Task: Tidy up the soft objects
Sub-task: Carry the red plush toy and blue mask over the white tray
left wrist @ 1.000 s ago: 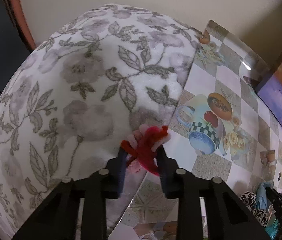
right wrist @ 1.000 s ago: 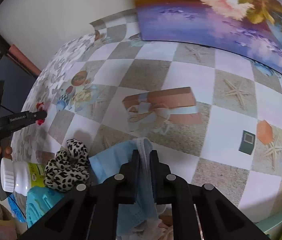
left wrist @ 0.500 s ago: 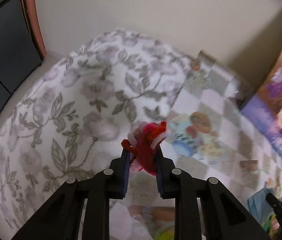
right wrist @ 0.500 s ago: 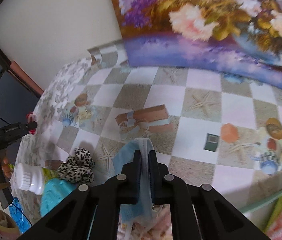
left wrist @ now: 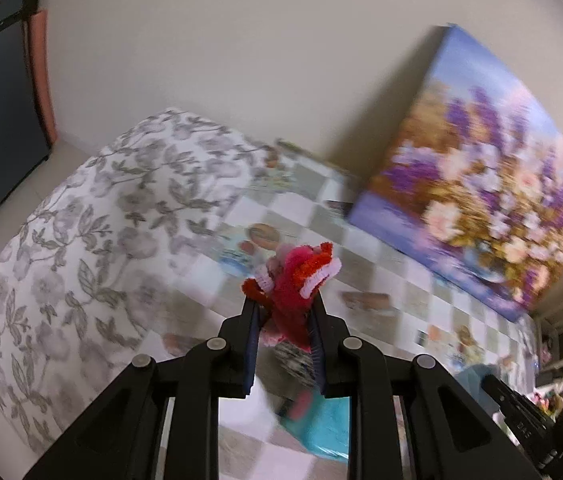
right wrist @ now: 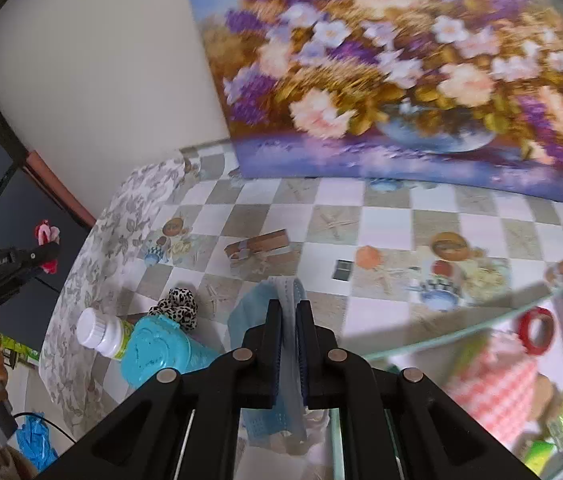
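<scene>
One legible fragment, "Gen", on left gripper (right wrist: 47,254); bottle label (right wrist: 119,342) unreadable.

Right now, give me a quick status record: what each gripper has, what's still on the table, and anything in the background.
left gripper: shut on red and pink fuzzy toy, held clear of the table
right gripper: shut on blue face mask, which hangs down
on checkered tablecloth: leopard-print scrunchie, white-capped bottle, turquoise container
background: flower painting leaning on the wall
view quality: both blurred
</scene>
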The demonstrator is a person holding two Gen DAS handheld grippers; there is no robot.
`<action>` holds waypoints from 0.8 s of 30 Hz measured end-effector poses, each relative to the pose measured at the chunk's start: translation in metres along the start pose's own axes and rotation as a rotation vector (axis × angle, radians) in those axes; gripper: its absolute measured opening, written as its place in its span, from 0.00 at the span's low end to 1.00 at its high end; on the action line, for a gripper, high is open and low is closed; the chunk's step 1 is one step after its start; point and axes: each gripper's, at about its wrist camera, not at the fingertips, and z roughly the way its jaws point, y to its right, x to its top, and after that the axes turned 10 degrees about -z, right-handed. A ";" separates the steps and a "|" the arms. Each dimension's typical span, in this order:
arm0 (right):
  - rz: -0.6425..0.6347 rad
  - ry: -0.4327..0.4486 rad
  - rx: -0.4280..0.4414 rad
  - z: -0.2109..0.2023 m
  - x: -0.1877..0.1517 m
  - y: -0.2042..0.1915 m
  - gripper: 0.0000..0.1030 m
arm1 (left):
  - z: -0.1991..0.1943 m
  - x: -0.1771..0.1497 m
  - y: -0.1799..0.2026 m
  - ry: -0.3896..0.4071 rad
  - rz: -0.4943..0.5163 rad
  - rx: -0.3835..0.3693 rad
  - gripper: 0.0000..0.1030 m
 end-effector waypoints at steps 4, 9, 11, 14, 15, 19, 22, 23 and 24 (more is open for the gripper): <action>0.037 0.021 -0.010 -0.029 -0.009 0.016 0.07 | -0.018 -0.029 0.030 -0.008 0.031 -0.052 0.23; 0.078 0.050 -0.066 -0.065 -0.026 0.036 0.07 | -0.027 -0.071 0.068 -0.042 0.064 -0.128 0.23; 0.095 0.061 -0.074 -0.077 -0.035 0.044 0.07 | -0.027 -0.088 0.081 -0.068 0.081 -0.159 0.23; 0.139 0.066 -0.066 -0.088 -0.051 0.059 0.07 | -0.026 -0.113 0.099 -0.093 0.115 -0.171 0.23; 0.158 0.063 -0.068 -0.090 -0.056 0.065 0.07 | -0.025 -0.123 0.104 -0.104 0.123 -0.179 0.23; 0.211 0.066 -0.087 -0.100 -0.072 0.085 0.07 | -0.018 -0.157 0.122 -0.154 0.164 -0.204 0.23; 0.238 0.077 -0.116 -0.111 -0.083 0.099 0.07 | -0.007 -0.185 0.137 -0.198 0.227 -0.191 0.23; 0.245 0.078 -0.126 -0.114 -0.086 0.103 0.07 | -0.004 -0.193 0.141 -0.215 0.242 -0.192 0.23; 0.253 0.079 -0.135 -0.116 -0.089 0.107 0.07 | -0.001 -0.200 0.145 -0.230 0.259 -0.194 0.23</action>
